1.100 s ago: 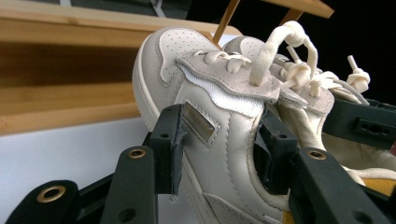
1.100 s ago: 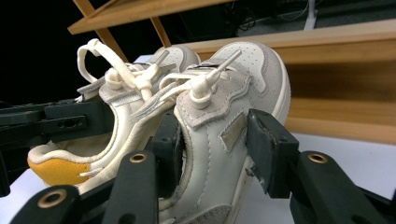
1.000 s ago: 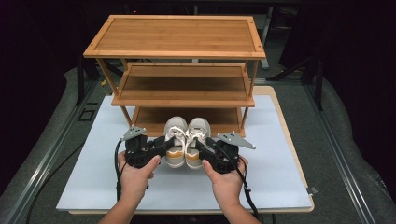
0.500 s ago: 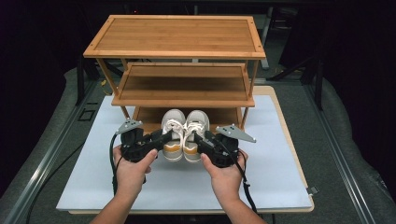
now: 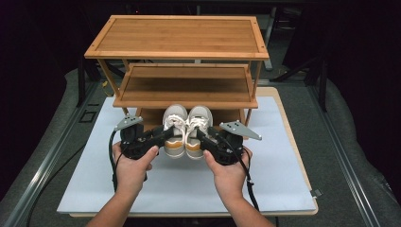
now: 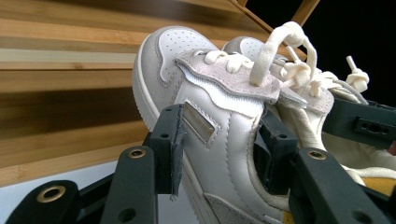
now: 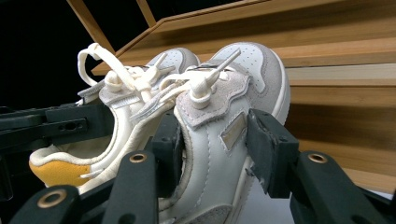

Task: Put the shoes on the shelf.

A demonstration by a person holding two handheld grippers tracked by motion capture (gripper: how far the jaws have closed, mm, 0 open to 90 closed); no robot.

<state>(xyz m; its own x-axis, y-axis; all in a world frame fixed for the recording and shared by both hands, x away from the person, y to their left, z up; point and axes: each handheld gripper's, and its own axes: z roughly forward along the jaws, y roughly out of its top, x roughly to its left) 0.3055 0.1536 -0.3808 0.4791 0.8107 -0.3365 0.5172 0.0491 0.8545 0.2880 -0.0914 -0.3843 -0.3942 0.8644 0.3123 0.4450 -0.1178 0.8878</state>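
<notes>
Two small white sneakers with yellow heels hang side by side in front of the wooden shoe rack (image 5: pixel 184 85). My left gripper (image 5: pixel 166 134) is shut on the left sneaker (image 5: pixel 174 124) (image 6: pixel 205 116), one pad on its outer side and one inside the collar. My right gripper (image 5: pixel 201 135) is shut on the right sneaker (image 5: pixel 197 124) (image 7: pixel 219 130) the same way. Toes point at the rack, level with the gap under the middle shelf (image 5: pixel 187 90). In the left gripper view the other gripper's jaw sits at right; in the right gripper view it sits at left.
The three-tier rack stands at the back of a pale mat (image 5: pixel 283 156) on a wooden board. The top shelf (image 5: pixel 177 35) and the middle shelf are bare. Dark surroundings and a grey cloth edge (image 5: pixel 350 156) flank the board.
Both hands have lifted the pair of sneakers upward, a little closer to the rack. The grips look unchanged.
</notes>
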